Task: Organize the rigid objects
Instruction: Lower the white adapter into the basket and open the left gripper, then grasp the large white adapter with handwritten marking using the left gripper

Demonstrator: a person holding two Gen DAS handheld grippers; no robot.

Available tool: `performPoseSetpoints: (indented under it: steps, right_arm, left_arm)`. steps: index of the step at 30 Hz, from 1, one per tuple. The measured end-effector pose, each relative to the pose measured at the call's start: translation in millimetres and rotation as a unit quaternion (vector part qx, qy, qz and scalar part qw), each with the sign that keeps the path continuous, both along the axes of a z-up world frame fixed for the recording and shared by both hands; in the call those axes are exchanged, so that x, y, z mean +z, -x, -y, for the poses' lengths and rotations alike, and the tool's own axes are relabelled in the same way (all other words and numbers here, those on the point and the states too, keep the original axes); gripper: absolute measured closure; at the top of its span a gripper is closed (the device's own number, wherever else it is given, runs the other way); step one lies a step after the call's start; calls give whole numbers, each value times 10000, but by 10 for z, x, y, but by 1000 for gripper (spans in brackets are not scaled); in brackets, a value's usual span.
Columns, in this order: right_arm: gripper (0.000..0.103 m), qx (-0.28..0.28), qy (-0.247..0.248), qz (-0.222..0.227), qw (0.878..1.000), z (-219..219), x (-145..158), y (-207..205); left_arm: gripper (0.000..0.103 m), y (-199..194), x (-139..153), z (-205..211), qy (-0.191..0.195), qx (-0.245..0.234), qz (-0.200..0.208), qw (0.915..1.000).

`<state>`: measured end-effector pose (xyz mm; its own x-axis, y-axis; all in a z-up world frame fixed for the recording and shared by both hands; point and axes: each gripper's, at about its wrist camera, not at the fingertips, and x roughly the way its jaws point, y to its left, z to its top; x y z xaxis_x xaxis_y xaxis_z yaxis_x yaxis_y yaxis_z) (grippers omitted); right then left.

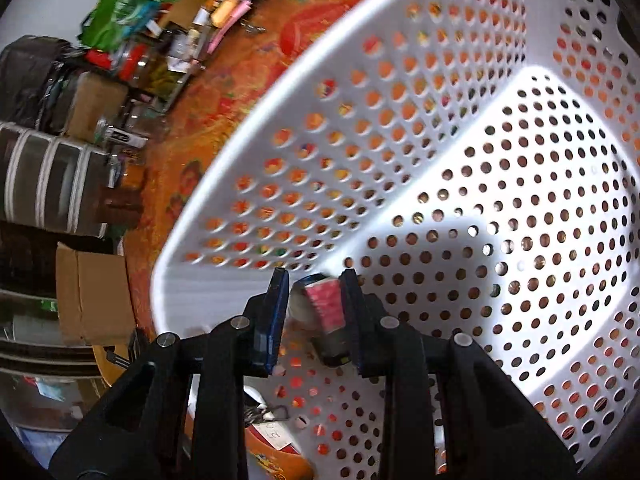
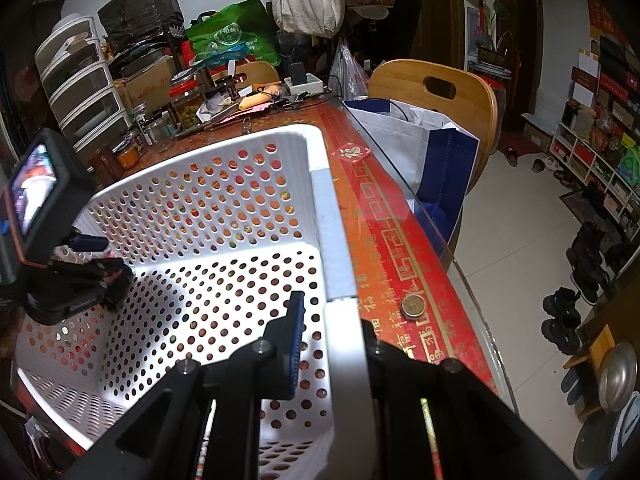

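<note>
A white perforated basket stands on the red patterned table; it also shows in the right wrist view. My left gripper is shut on a small can with a pink label and holds it over the basket's inside, above the near wall. It appears with its camera at the left of the right wrist view. My right gripper is shut on the basket's near right rim, one finger inside the wall and the other outside. The basket floor holds nothing that I can see.
A round gold tin lies on the table right of the basket. Jars, boxes, bags and plastic drawers crowd the far table end. A wooden chair with a blue and white bag stands at the glass table edge.
</note>
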<state>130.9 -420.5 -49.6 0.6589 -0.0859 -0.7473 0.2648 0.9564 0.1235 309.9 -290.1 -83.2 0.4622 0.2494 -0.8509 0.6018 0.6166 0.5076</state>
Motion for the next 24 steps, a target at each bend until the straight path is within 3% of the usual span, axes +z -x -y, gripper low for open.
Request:
performPoseSetpoints:
  steps: [2, 3, 4, 6, 8, 11, 13, 15, 17, 20, 24]
  right_arm:
    - [90, 2, -2, 5, 10000, 5, -2, 5]
    - [90, 4, -12, 7, 10000, 5, -3, 6]
    - [90, 6, -21, 8, 10000, 8, -5, 7]
    - [90, 8, -17, 3, 10000, 11, -5, 10]
    - [90, 18, -17, -8, 10000, 13, -9, 13]
    - [90, 17, -17, -34, 10000, 13, -9, 10]
    - [90, 15, -19, -40, 10000, 15, -12, 10]
    - [90, 16, -17, -41, 10000, 16, -12, 3]
    - [90, 4, -29, -35, 10000, 16, -12, 1]
    - [90, -2, -45, -10, 10000, 19, -13, -4]
    - [90, -11, -62, 4, 10000, 35, -12, -17]
  left_arm:
    - [76, -35, -35, 20, 110, 8, -139, 9998]
    - [66, -38, -27, 7, 187, -3, -161, 9997]
    - [48, -43, -8, 5, 236, -48, -120, 9996]
    - [30, -12, 150, -68, 490, -137, 190, 9985]
    - [27, 88, 407, -241, 984, -98, 443, 9941]
    - [20, 334, 830, -739, 1951, 141, 863, 9769]
    - [3, 520, 1047, -1253, 2410, 478, 1302, 9606]
    - [0, 660, 1143, -1768, 2676, 938, 1690, 9440]
    - [0, 738, 1031, -2213, 2664, 1520, 1836, 9339]
    - [0, 800, 665, -2662, 2648, 2101, 1660, 9264]
    - [0, 944, 124, -2903, 3223, 2431, 1110, 9081]
